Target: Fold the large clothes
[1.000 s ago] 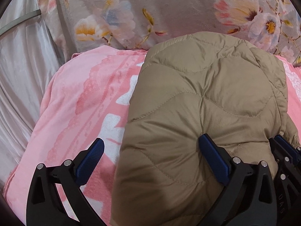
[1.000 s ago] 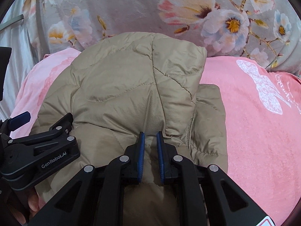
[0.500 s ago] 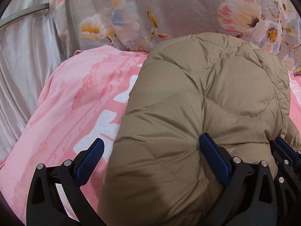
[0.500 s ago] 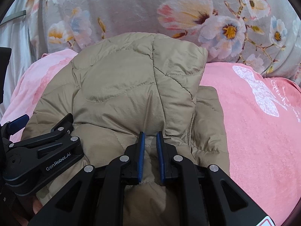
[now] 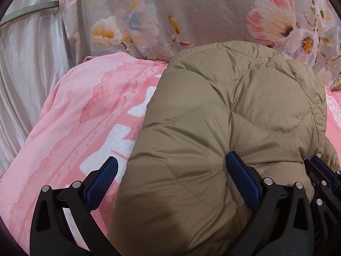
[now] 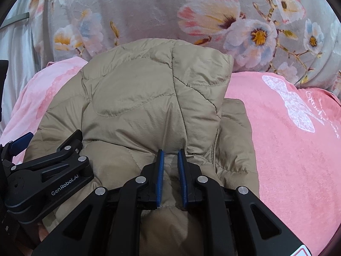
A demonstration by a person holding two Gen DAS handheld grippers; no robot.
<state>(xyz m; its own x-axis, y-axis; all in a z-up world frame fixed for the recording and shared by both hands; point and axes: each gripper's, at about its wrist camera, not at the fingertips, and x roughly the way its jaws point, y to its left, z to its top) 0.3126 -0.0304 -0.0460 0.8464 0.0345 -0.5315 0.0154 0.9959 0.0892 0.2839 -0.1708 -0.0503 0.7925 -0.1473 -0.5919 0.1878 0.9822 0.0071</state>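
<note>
A: What are the right gripper (image 6: 171, 166) fingers (image 6: 160, 177) doing?

B: They stand close together and are clamped on a thin ridge of the tan quilted jacket (image 6: 138, 106), at its near edge. Fabric fills the narrow gap between the blue pads.

A: And the left gripper (image 5: 172, 183)?

B: Its fingers (image 5: 102, 181) are wide apart. The right-hand one presses into the top of the jacket (image 5: 223, 117), while the left-hand one hangs over the pink blanket (image 5: 81, 117) just off the jacket's left edge. The jacket bulges up between them, but nothing is squeezed. In the right wrist view the same gripper (image 6: 46, 170) lies at the jacket's near-left corner.

A: Where does the jacket lie?

B: Folded into a puffy bundle on the pink blanket (image 6: 287, 149), about mid-bed, its far edge touching the grey floral blanket (image 6: 149, 10) behind. A lower layer sticks out along the right side of the bundle.

A: Any free room around it?

B: Open pink blanket on both sides: a broad stretch to the right with a white lace bow print (image 6: 292, 104), and another to the left with white patches. Past the blanket's left edge hangs a pale satin curtain (image 5: 27, 74). The far side is closed off by the floral blanket (image 5: 191, 10).

A: Any containers?

B: None that I can see.
</note>
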